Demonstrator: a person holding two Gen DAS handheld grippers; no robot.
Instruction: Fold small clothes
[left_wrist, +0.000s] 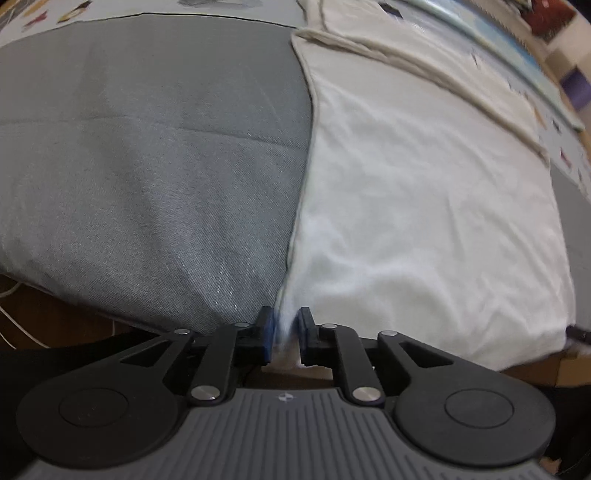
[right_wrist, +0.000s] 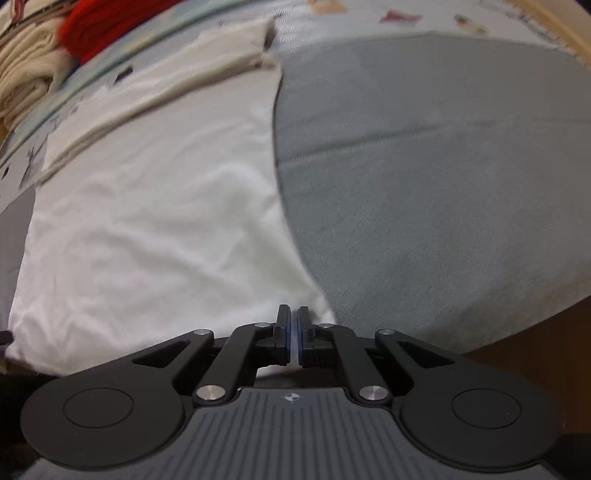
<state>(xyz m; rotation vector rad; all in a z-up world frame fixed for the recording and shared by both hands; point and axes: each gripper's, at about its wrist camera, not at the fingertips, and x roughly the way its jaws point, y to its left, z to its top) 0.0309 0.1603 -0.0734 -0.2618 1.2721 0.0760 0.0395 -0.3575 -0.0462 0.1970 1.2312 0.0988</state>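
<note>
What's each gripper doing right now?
Left gripper: shut on the white cloth's near edge.
Right gripper: shut at the cloth's other near corner, fabric apparently pinched.

1. Plain white cotton garment (left_wrist: 424, 206), unpatterned.
2. Grey woven mat (left_wrist: 147, 166) with fine twill texture, at 9 o'clock of the garment in the left wrist view.
3. Cream folded cloth (left_wrist: 424, 70) at 12 o'clock of the garment.
4. Pale printed sheet (right_wrist: 369, 14) with small red and yellow motifs.
5. Bright red knitted item (right_wrist: 107, 26) at 11 o'clock, right wrist view.
6. Black grippers, blue pads (right_wrist: 286, 341).
</note>
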